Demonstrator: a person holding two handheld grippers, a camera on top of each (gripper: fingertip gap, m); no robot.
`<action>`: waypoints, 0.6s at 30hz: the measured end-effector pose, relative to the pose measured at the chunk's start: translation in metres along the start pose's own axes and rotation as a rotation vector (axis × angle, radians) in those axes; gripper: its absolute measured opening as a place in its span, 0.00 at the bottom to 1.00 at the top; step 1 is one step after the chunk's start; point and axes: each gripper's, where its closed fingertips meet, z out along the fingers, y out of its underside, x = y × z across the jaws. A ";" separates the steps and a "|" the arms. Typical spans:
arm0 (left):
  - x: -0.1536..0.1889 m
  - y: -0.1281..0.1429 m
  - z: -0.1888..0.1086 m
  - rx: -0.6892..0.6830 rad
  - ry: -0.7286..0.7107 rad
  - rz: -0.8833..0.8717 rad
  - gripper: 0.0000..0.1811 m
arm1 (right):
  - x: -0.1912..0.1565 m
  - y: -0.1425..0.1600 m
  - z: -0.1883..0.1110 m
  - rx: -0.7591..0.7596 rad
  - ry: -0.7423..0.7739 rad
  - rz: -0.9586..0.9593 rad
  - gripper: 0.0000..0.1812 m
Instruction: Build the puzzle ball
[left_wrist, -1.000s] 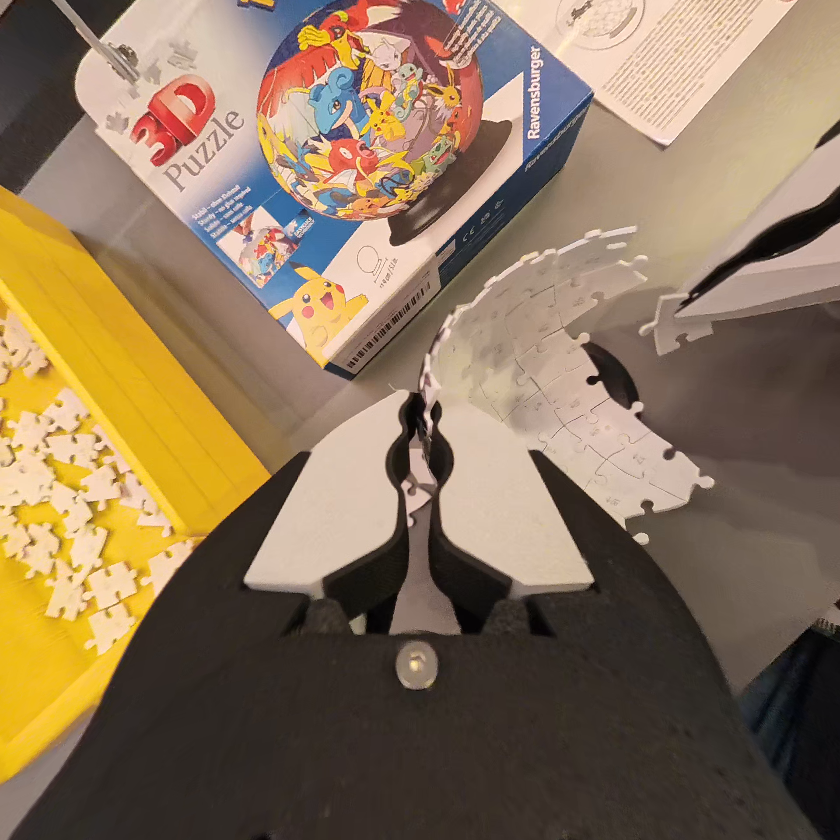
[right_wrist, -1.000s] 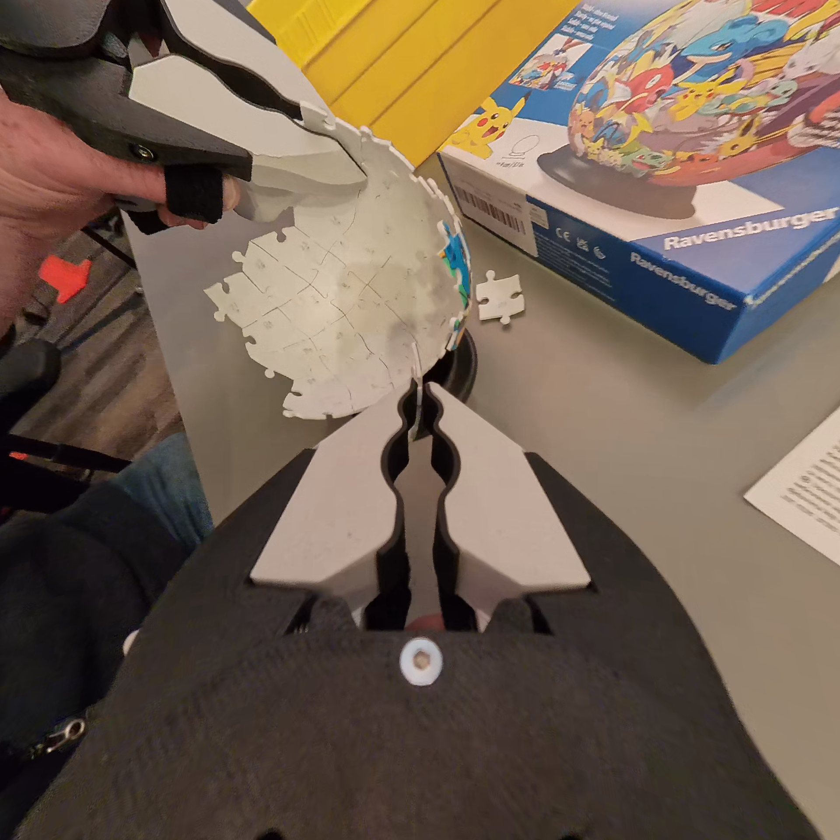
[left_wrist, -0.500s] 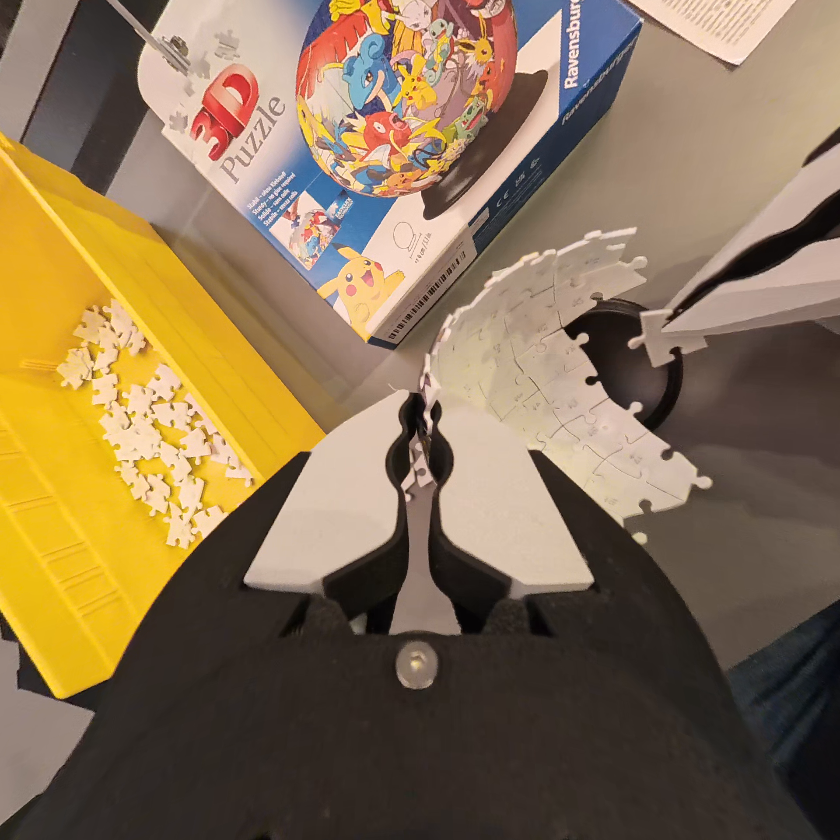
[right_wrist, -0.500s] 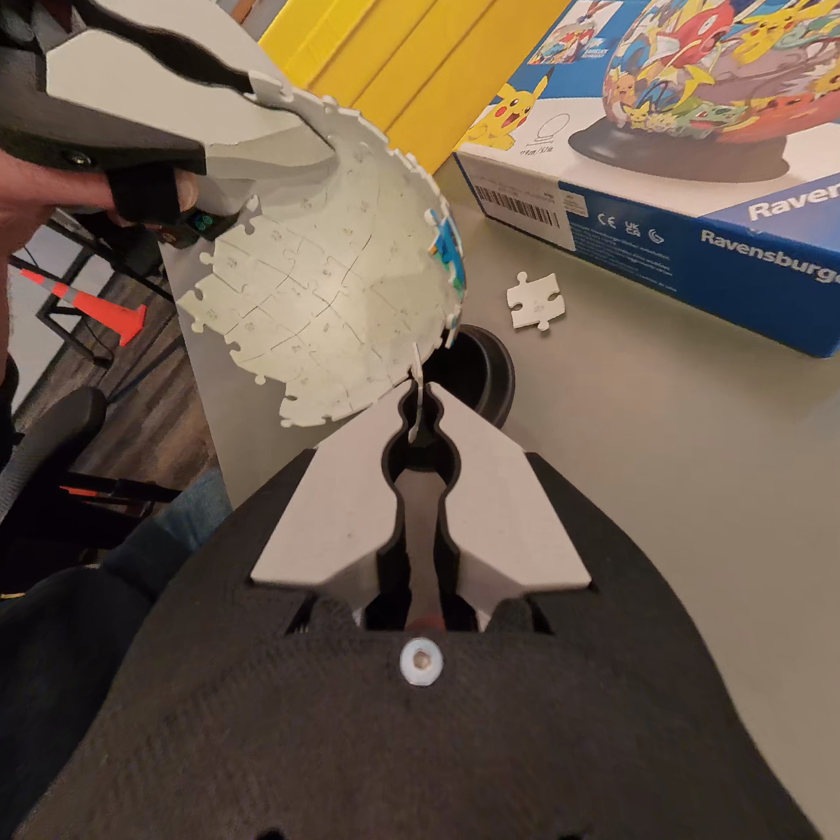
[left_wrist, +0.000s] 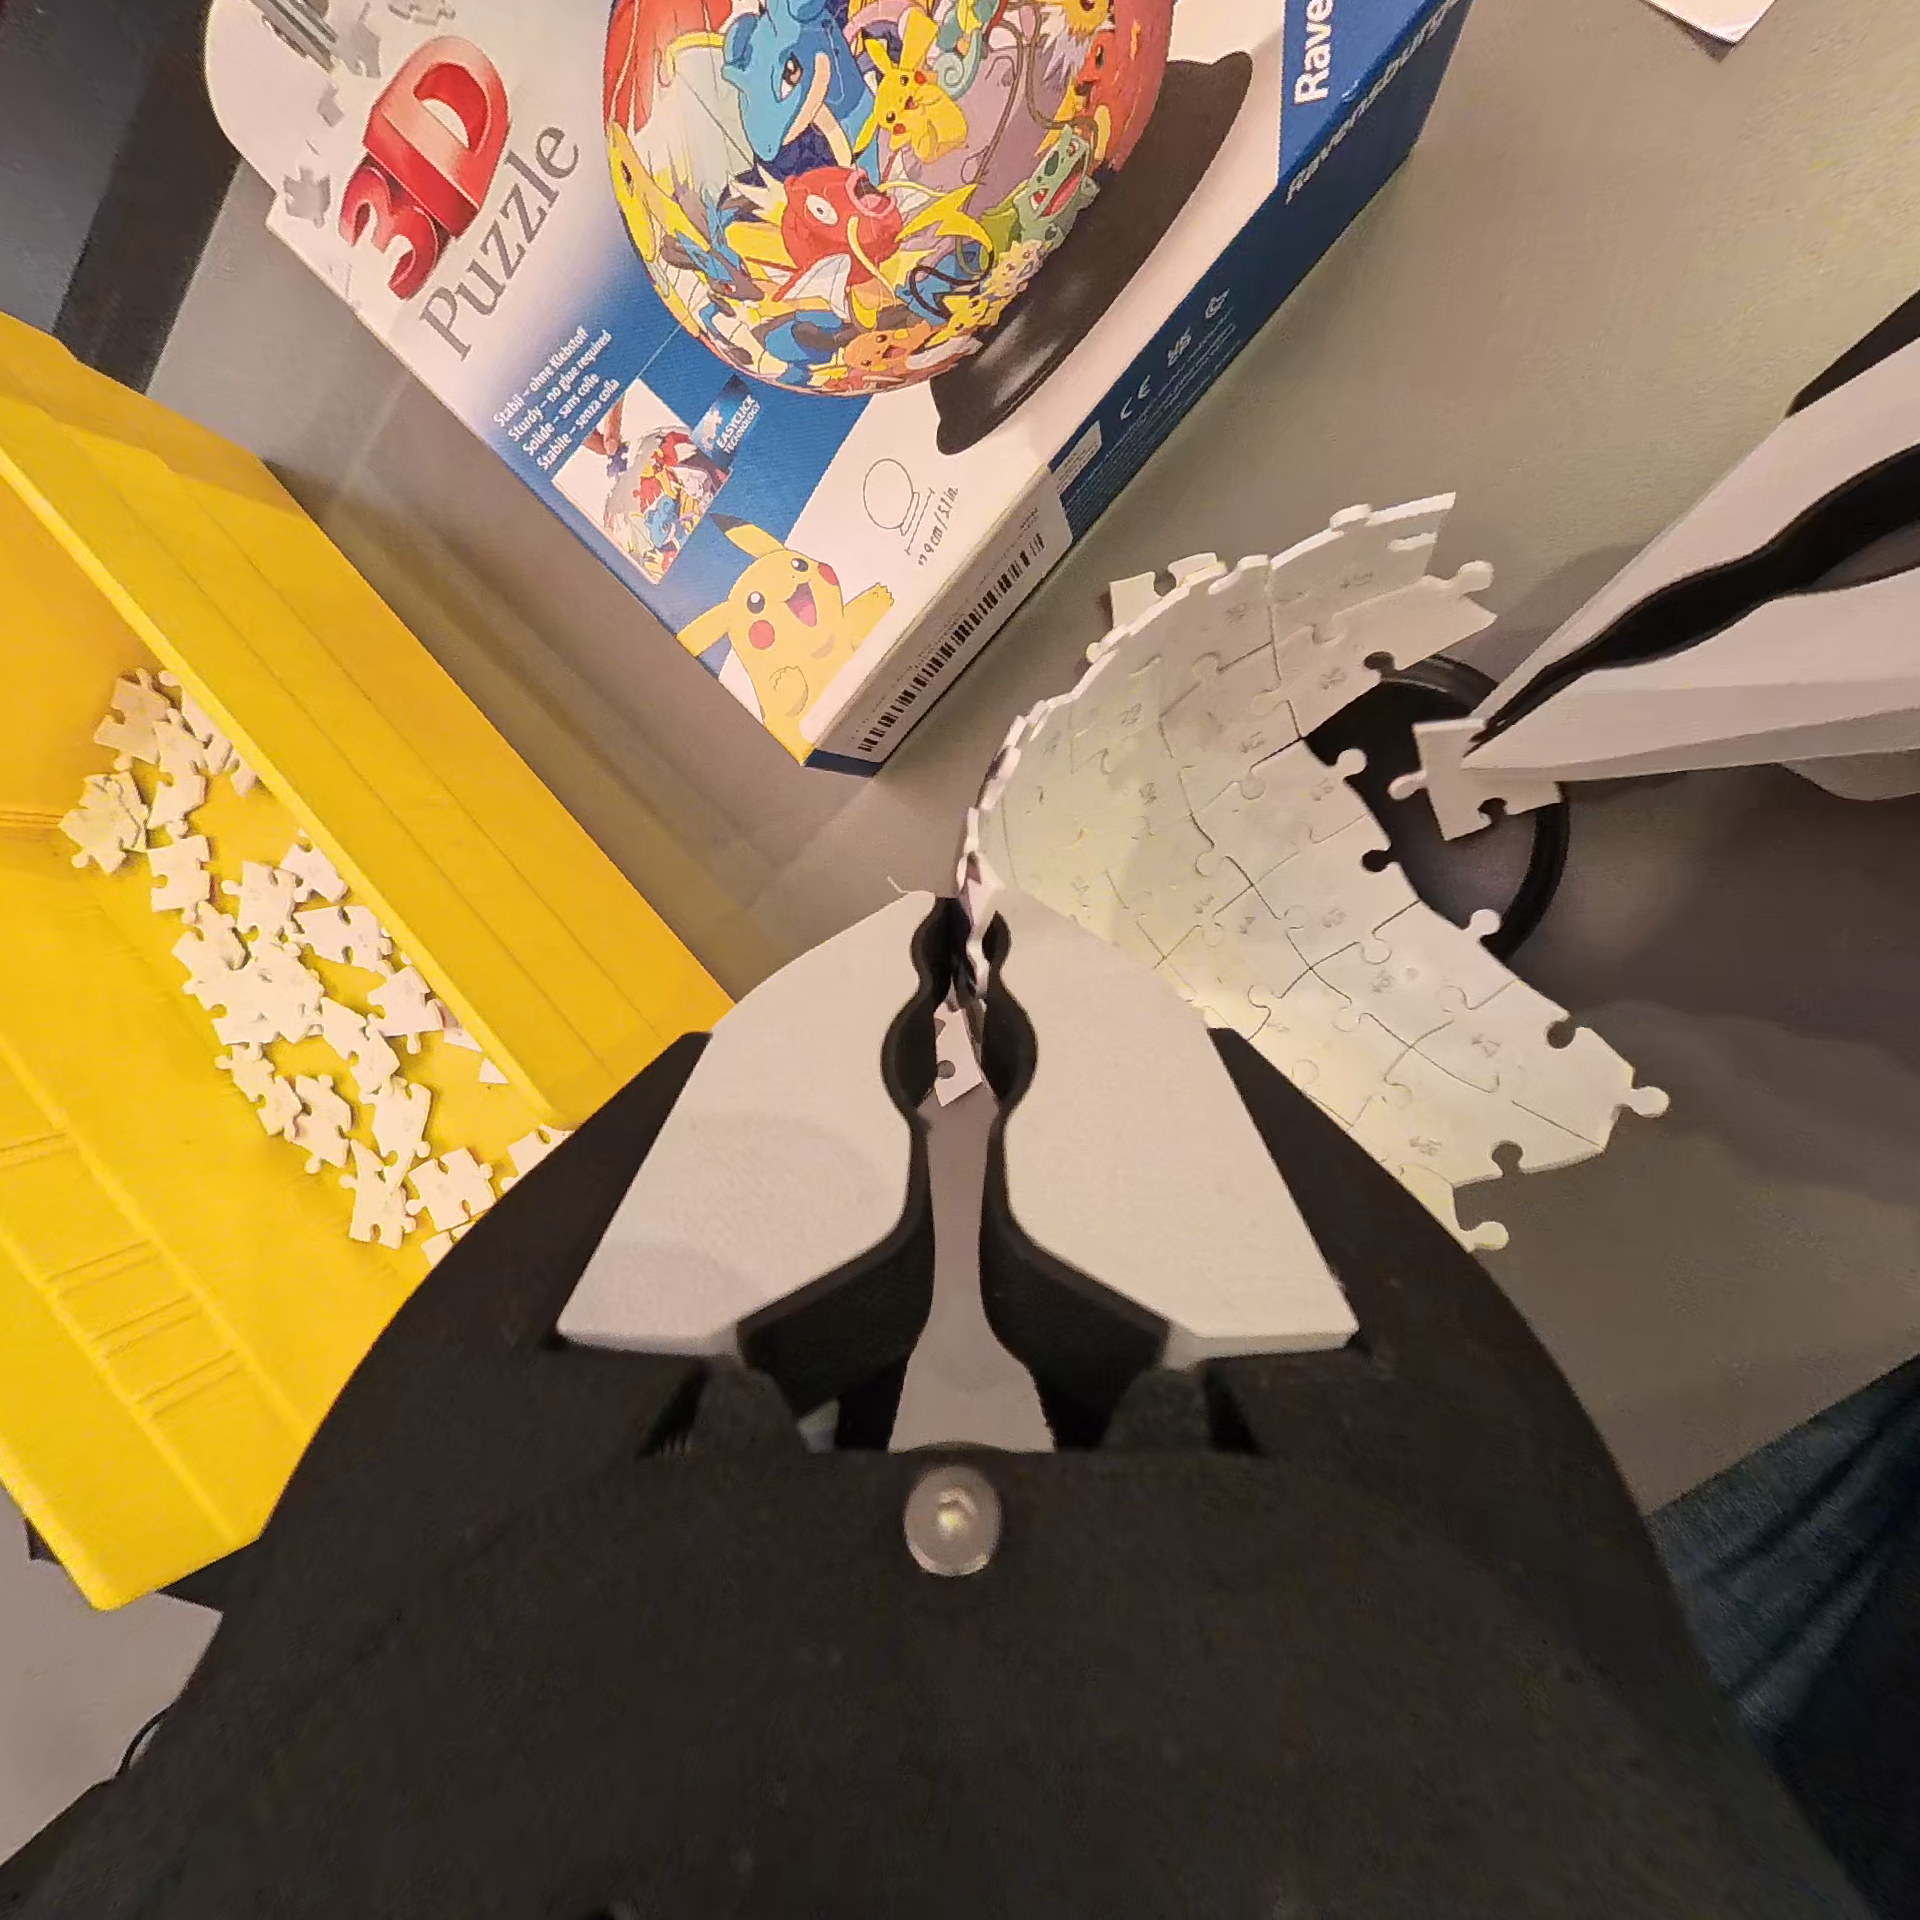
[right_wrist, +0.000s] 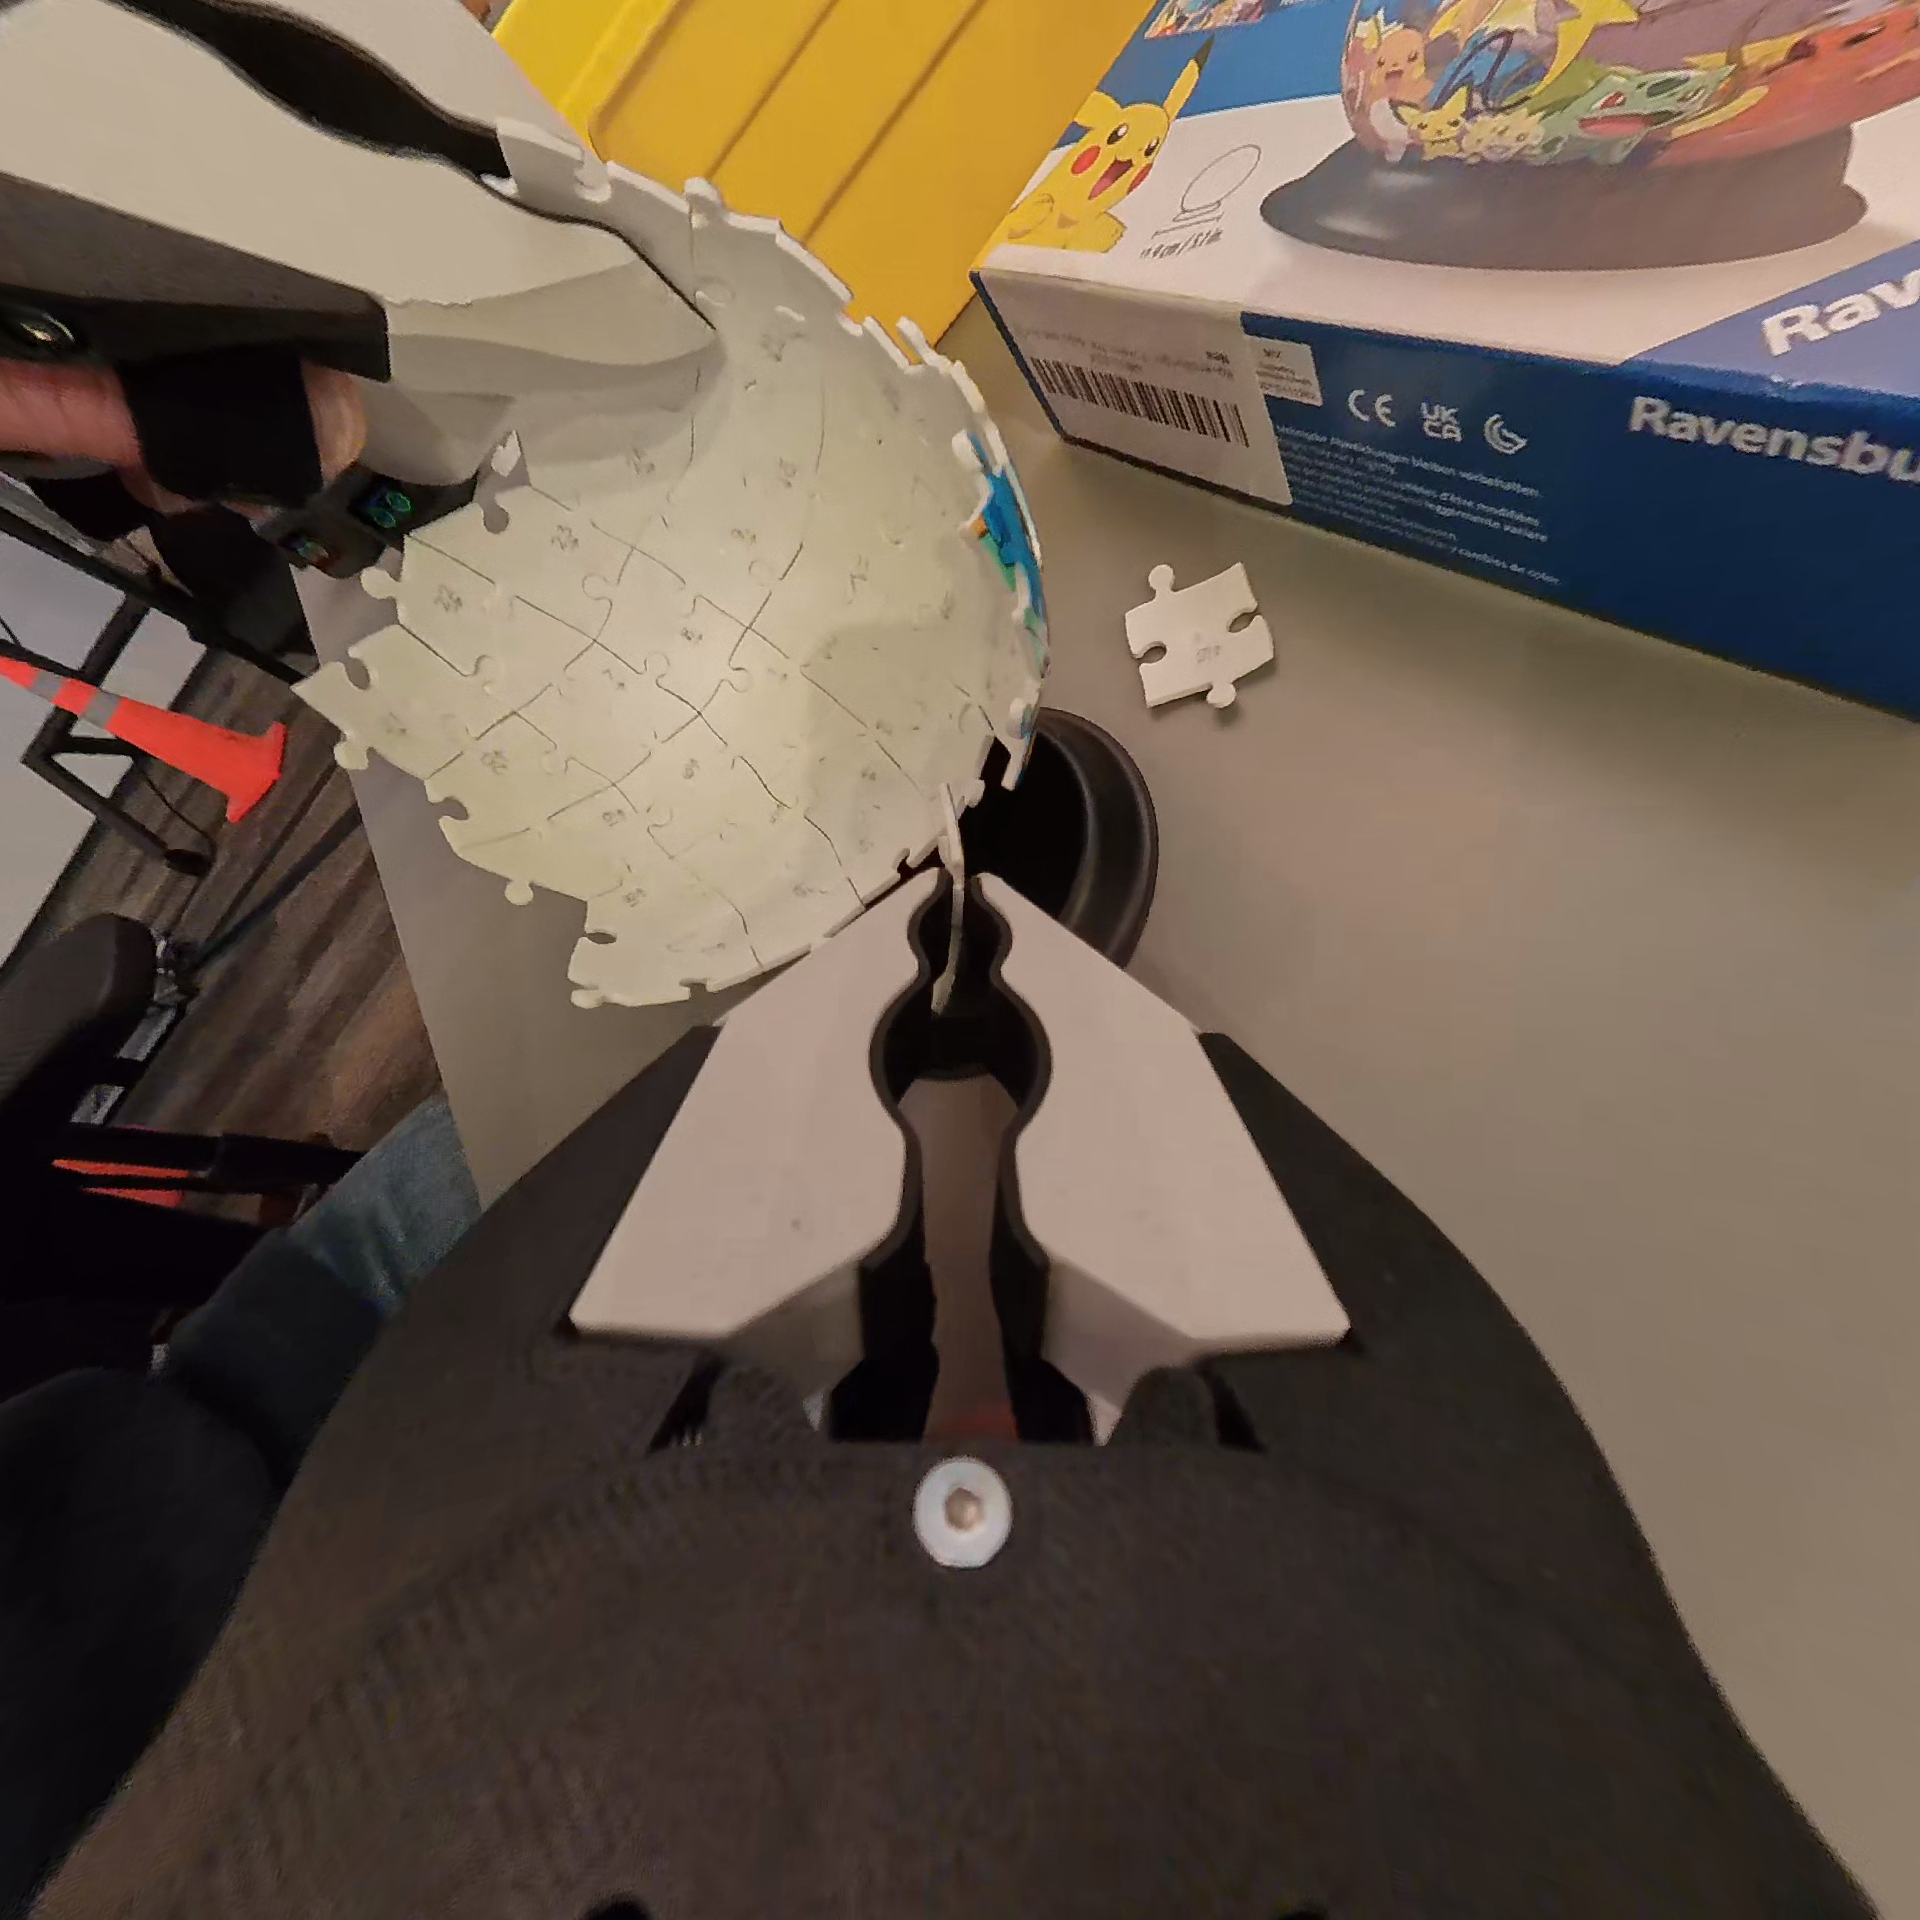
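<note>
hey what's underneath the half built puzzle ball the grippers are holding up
Below the curved shell sits a round black stand on the grey table, seen in both wrist views. The shell covers part of the stand. The left gripper holds the shell; the right gripper pinches a loose piece beside it.

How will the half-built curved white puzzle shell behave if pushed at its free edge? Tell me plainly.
The curved white puzzle shell is thin interlocked pieces, so it probably flexes and may pop apart at a seam. The left tongs pinch only its rim, so it could pivot. It looks light, and a gentle press with the single white piece seems wisest.

Grey table (right_wrist: 1455, 935), wood-plank floor (right_wrist: 301, 997)
</note>
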 end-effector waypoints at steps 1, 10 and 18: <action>0.000 0.000 0.000 0.001 0.000 -0.001 0.02 | 0.000 0.001 0.000 -0.007 0.005 -0.009 0.01; -0.001 0.001 0.001 0.010 -0.002 -0.009 0.01 | 0.007 0.010 -0.006 -0.045 0.045 -0.028 0.03; -0.001 0.001 0.002 0.026 0.005 -0.015 0.02 | 0.009 0.023 -0.012 -0.100 0.070 -0.042 0.00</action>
